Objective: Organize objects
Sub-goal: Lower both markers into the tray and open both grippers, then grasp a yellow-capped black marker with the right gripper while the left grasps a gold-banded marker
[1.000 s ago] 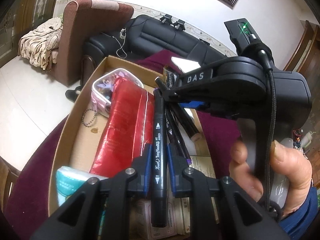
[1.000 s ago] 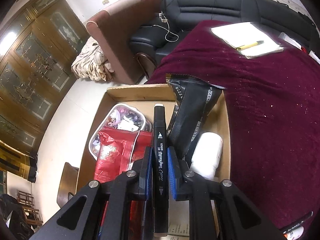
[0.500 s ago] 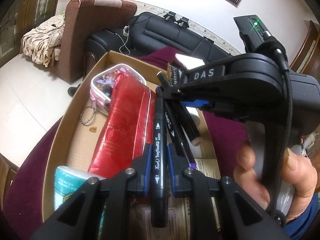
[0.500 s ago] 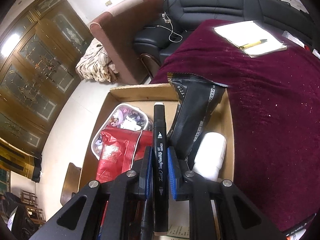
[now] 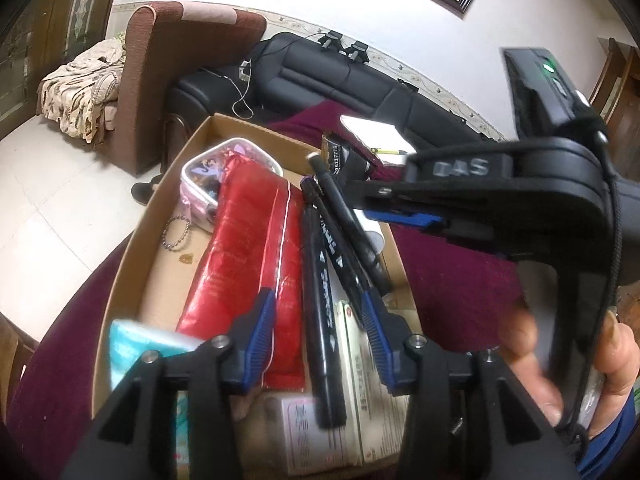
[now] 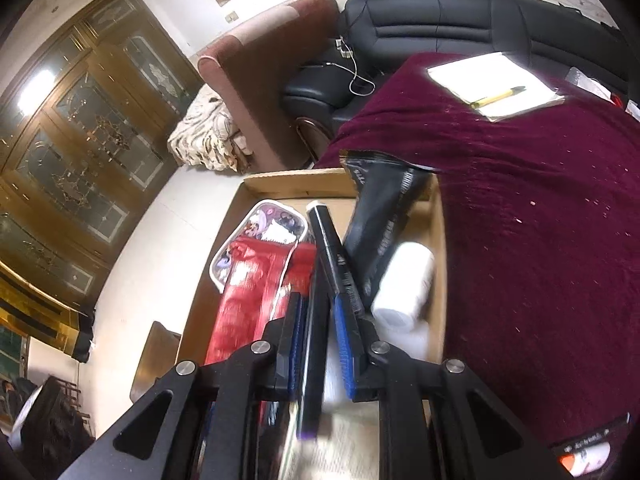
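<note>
A cardboard box [image 5: 132,248] on the maroon tablecloth holds a red packet [image 5: 244,248], a pink clear pouch [image 5: 200,176], a black packet [image 6: 384,216], a white bottle [image 6: 404,284] and several black markers [image 5: 320,288]. My left gripper [image 5: 320,316] is open above the box, a marker lying loose between its fingers. My right gripper [image 6: 318,320] hangs over the box with its jaws parted, and black markers [image 6: 332,248] lie loose between and under them. The right gripper's body [image 5: 500,200] shows in the left wrist view.
Paper boxes [image 5: 360,376] and a teal pack [image 5: 136,344] fill the box's near end. A notepad with a yellow pen [image 6: 496,84] lies on the cloth [image 6: 540,220]. A black sofa [image 6: 440,12] and brown armchair [image 5: 160,72] stand behind. An orange-capped marker [image 6: 584,448] lies at right.
Both grippers have opened and let go of their markers, which now lie in the box. The right gripper has drawn back to the right.
</note>
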The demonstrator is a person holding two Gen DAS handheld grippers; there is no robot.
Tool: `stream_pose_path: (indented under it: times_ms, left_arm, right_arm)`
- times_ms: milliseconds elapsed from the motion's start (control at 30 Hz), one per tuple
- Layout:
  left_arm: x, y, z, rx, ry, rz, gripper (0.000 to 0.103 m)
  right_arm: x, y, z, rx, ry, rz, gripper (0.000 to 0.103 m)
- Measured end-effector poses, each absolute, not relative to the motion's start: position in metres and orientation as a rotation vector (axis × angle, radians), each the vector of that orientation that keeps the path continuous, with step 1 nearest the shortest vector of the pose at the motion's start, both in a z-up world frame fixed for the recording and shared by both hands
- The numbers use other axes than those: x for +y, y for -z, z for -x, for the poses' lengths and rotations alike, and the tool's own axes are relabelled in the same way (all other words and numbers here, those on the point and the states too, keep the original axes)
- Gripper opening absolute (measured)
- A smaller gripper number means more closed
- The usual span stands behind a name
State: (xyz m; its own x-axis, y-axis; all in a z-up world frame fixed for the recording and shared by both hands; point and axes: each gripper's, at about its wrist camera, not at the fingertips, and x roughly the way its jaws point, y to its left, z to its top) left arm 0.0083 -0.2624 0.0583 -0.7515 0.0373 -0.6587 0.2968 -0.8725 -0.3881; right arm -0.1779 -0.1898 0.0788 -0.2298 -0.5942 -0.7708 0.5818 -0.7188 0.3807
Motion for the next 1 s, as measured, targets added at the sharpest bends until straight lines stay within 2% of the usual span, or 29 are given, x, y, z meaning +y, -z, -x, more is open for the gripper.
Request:
stream_pose_path:
  times_ms: [200,267,500,800,900,1000]
  left_arm:
    - [-0.248,-0.070,-0.052,0.704,2.802,-0.966,0.044]
    - [-0.240,-0.074,-0.068,0.680,2.854,-0.938,0.044]
    - [-0.181,-0.071,-0.076,0.556,3.002,-1.039,0.044]
    - [-0.111,-0.066,-0.067,0.368,3.057,-1.168,0.044]
    - [-0.101,-0.063,-0.065,0.337,3.054,-1.198,0.044]
    - [-0.095,-0.061,-0.063,0.323,3.047,-1.215,0.044]
  right_arm:
    - [-0.101,-0.081,0.147,-0.117,1.991,-1.223,0.020]
    - [-0.069,-0.078,0.141,-0.137,2.013,-1.215,0.025]
    - [0.045,-0.043,0.150,-0.198,2.145,-1.318,0.028]
    - [0.096,-0.017,0.169,-0.310,2.169,-1.339,0.029]
    - [0.094,-0.005,0.171,-0.295,2.113,-1.352,0.034]
    - [0.082,-0.003,0.158,-0.191,2.026,-1.373,0.037]
